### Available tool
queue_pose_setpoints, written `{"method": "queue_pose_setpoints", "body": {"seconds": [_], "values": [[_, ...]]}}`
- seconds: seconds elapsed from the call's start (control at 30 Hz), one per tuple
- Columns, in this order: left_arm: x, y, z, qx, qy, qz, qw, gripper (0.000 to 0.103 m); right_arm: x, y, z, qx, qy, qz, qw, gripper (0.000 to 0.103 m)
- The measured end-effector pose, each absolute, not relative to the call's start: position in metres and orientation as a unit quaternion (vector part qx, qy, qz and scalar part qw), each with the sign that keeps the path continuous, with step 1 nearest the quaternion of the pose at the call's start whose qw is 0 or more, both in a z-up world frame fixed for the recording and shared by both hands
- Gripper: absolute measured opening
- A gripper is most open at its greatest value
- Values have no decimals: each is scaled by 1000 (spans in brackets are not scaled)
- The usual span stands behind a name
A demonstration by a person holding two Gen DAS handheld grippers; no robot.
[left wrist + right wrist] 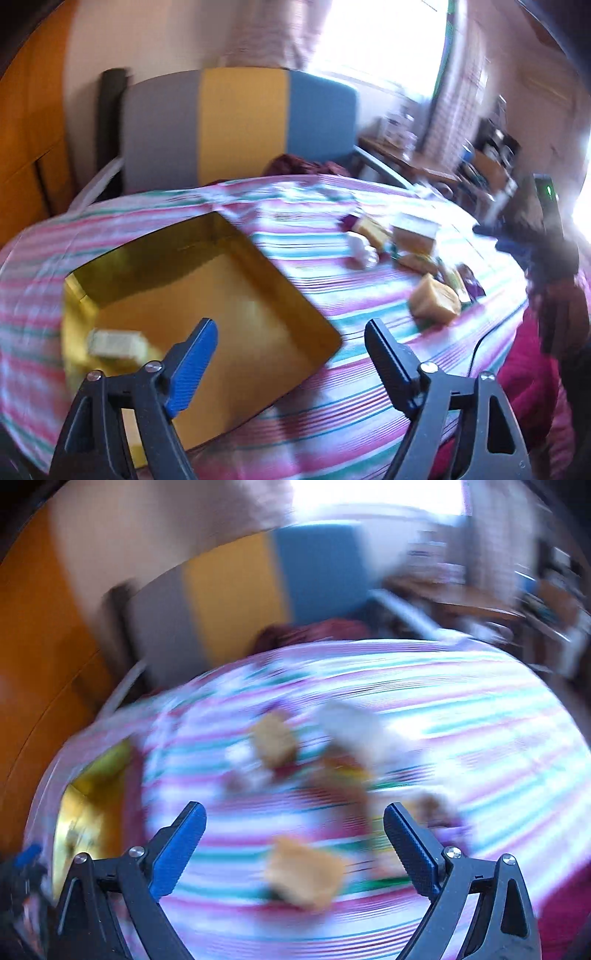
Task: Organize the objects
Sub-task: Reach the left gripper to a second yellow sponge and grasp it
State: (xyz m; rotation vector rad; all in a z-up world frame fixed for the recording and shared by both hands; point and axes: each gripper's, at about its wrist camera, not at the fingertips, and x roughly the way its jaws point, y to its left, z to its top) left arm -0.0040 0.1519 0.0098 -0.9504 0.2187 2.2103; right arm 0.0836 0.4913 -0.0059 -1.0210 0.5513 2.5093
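Note:
A gold square tin (207,295) lies open on the striped tablecloth, with one pale packet (116,343) in its near left corner. My left gripper (291,332) hangs open over the tin's near right corner, nothing between its fingers. To the right lies a cluster of small snack packets: a tan one (436,299) nearest, a boxy one (415,232) and a white one (364,253) farther back. In the blurred right wrist view my right gripper (295,818) is open above a tan packet (304,878) and the same cluster (275,744); the tin (86,812) shows at the left.
A chair back (240,125) in grey, yellow and blue stands behind the table. A wooden door (29,147) is at the left. Shelves and a low table with clutter (491,162) fill the right. A pink-sleeved arm (528,387) is at the table's right edge.

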Motion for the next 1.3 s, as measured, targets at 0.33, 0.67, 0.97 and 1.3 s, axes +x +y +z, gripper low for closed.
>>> {"method": "queue_pose_setpoints", "body": {"seconds": [0.33,0.67,0.97,1.3], "values": [[18,262,-17,-392,119,789,457,88,142,602,-50,-304,356,821,328,99],[41,348,-49,-427,155,738,499,100,136,607,-70,-333,392,798,314,100],[41,395,-71,-444,186,728,489,100,134,607,-72,-344,395,798,299,100],[33,390,-87,-457,173,724,488,72,131,610,-76,-351,389,795,305,100]]}}
